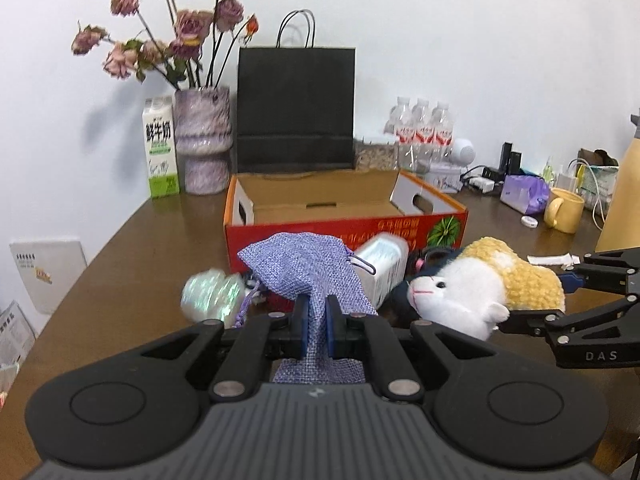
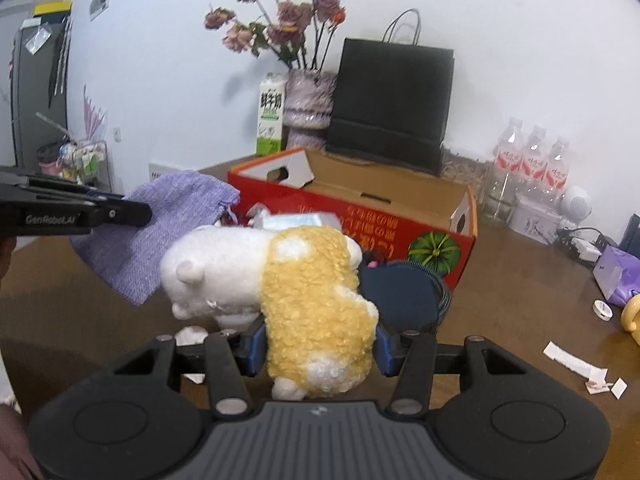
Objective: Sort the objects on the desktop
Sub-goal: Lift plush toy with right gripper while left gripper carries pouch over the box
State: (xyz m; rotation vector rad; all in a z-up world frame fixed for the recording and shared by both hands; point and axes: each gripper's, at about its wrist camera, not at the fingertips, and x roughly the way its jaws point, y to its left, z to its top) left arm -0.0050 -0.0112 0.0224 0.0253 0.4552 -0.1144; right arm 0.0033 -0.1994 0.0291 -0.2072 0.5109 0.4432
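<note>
two grasped items, lilac woven pouch (image 1: 308, 268), fluffy yellow-white plush (image 2: 296, 280)

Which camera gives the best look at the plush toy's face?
The left wrist view. There the plush toy faces the camera, with eye, nose and mouth visible, while the right gripper holds its yellow body. The right wrist view shows the plush toy from behind and above: woolly back, one ear, no face.

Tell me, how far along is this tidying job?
Nothing looks sorted yet: the red box seems empty. In hand: the left gripper pinches a purple pouch, the right gripper a plush toy. A packet and other items still wait outside.
</note>
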